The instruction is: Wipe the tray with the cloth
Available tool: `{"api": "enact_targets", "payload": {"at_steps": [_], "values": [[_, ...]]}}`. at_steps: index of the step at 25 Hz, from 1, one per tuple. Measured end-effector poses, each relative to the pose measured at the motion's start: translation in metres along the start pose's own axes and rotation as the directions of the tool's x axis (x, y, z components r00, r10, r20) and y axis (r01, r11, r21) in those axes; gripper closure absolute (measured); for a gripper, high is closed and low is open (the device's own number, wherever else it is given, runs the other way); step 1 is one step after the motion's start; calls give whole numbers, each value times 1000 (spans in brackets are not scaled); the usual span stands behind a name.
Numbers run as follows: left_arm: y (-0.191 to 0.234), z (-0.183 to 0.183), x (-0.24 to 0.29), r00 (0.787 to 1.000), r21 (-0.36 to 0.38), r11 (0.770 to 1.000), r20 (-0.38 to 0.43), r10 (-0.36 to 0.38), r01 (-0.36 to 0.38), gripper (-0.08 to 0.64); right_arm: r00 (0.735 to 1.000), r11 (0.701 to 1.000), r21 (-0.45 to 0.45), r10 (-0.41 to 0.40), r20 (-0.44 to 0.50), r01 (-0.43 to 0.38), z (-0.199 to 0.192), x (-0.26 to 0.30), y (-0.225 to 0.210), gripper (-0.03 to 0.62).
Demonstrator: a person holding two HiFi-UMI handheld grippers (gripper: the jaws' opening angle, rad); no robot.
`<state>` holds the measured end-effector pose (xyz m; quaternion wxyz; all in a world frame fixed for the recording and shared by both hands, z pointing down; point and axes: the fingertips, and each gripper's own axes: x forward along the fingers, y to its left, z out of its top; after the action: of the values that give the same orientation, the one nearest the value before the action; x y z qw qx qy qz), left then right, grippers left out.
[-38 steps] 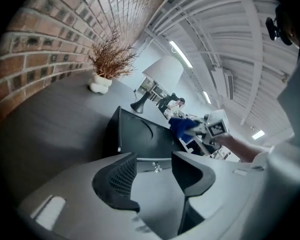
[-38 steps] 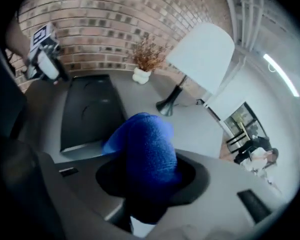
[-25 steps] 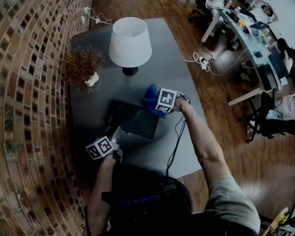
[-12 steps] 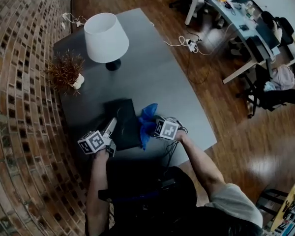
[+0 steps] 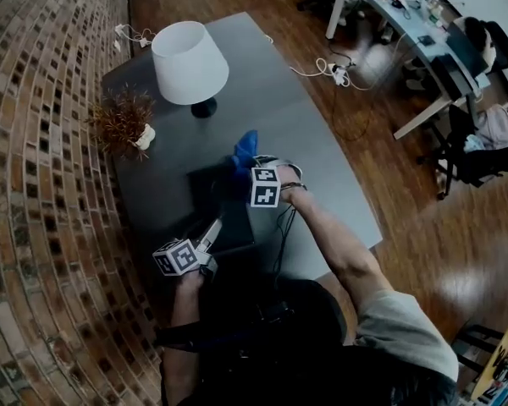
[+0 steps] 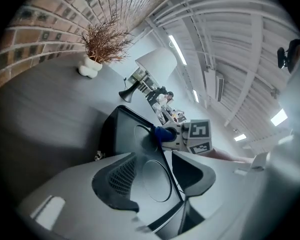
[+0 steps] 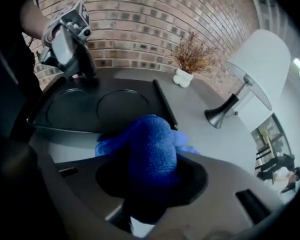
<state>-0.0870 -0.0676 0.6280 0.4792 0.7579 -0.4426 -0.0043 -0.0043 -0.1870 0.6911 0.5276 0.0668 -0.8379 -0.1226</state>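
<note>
One cloth (image 7: 148, 143) in right tongs (image 7: 150, 178) — left tongs (image 6: 157, 176) closing, seemingly astride tray (image 6: 126, 131).

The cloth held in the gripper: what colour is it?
The cloth is bright blue, clearest in the right gripper view.

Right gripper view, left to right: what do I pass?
left tool, jaws just closed further, tray rim between them, not pinched → blue cloth → dried plant → lamp. Tray omitted: it spans the first two.
</note>
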Motion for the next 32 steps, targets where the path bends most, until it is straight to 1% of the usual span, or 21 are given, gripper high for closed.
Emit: {"api": "enact_targets", "payload": {"at_steps": [2,4,6,7,9,10,11,12,13,14,15,16,17,18,19,21,23,24,26,29,32], "values": [[1,2,0,1000,10,1000,8,7,-7,334,999,998,-51,43,-3,-43,-1,-13,35,442],[2,2,-2,1000,17,1000,21,13,-13,334,994,982,-156,103,-44,-109,-5,-28,89,442],[1,2,-3,999,23,1000,35,18,-19,334,981,947,-262,169,-92,-187,-9,-47,149,442],[0,2,-3,999,27,999,40,21,-22,334,972,929,-290,211,-98,-231,-9,-57,175,442],[0,3,-3,999,34,999,43,23,-25,334,948,903,-291,307,-78,-316,-9,-71,209,441],[0,3,-3,999,34,999,43,23,-24,334,940,903,-264,336,-57,-339,-10,-72,210,440],[0,2,-3,999,32,999,43,22,-23,334,943,917,-221,332,-37,-332,-12,-70,199,440],[0,2,-2,999,31,999,44,21,-22,334,956,941,-173,291,-26,-291,-15,-64,174,440],[0,2,-2,999,31,999,45,21,-22,334,976,967,-126,218,-29,-220,-18,-57,140,441],[0,1,-2,999,32,999,47,21,-23,334,991,988,-84,127,-41,-130,-20,-48,100,440],[0,1,-3,999,32,999,48,22,-24,334,998,998,-46,36,-53,-39,-21,-39,60,440],[1,1,-3,999,31,999,48,24,-25,334,997,999,-10,-45,-64,45,-19,-29,23,440],[1,0,-3,999,31,999,47,25,-27,334,991,993,26,-112,-76,115,-18,-20,-10,440],[0,0,-3,999,33,999,45,25,-27,334,984,985,53,-158,-87,163,-15,-11,-35,439],[-1,-1,-2,999,34,999,44,25,-26,334,979,981,65,-178,-95,184,-13,-2,-50,439],[-2,-2,-1,999,33,999,43,22,-24,334,983,987,32,-157,-97,161,-8,16,-54,439],[-2,-1,0,999,32,999,43,21,-22,334,989,993,-7,-118,-87,118,-7,25,-38,439],[-2,-1,-1,999,33,999,43,21,-23,334,991,995,-6,-104,-80,104,-9,25,-29,439],[0,1,-1,999,37,999,44,22,-24,334,995,997,-10,-76,-64,75,-10,20,-6,439],[1,2,-1,999,37,999,44,23,-24,334,999,998,-65,-25,-39,23,-8,7,35,439],[-1,0,-2,999,37,999,43,24,-26,334,999,996,-81,40,-7,-40,-8,-10,80,439]]}}
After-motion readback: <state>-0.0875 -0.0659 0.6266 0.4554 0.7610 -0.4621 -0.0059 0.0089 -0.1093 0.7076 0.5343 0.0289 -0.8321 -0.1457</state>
